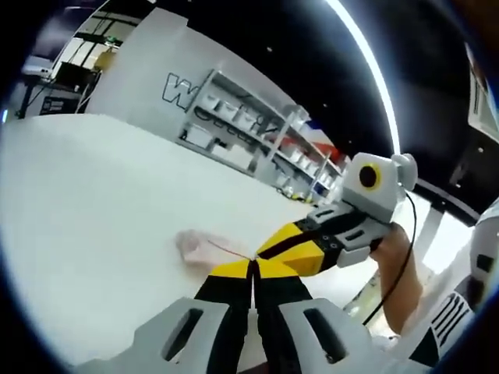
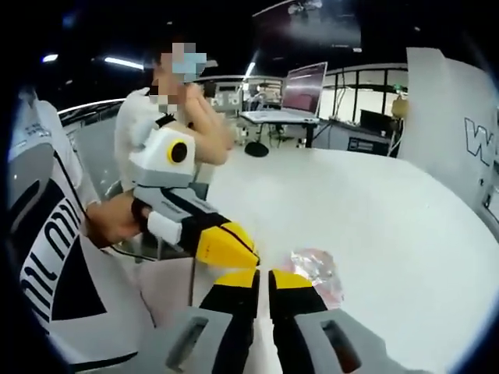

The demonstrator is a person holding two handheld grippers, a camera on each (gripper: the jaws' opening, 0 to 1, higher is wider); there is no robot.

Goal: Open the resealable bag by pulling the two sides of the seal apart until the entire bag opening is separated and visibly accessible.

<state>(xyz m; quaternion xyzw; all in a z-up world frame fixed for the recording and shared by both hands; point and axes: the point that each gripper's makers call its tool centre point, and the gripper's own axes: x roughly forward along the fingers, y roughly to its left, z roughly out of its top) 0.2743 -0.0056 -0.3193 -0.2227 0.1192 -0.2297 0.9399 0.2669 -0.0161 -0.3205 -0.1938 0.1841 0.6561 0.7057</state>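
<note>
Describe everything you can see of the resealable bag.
The resealable bag is small, clear, crinkled plastic with a pinkish tint and a thin red line along its seal edge. It lies on the white table, with one end at the tips of both grippers. The left gripper and right gripper meet there with jaws closed; whether they pinch the seal cannot be told.

A broad white tabletop point(image 1: 93, 218) spreads below a dark ceiling crossed by a long bright strip light point(image 1: 366, 54). Beyond it stands a white wall panel with large dark lettering point(image 1: 148, 70), fronted by pale open metal shelving point(image 1: 249, 132) holding small items. In the right gripper view, an open laptop point(image 2: 300, 92) sits on a far desk, with black railings point(image 2: 366, 93) behind.
</note>
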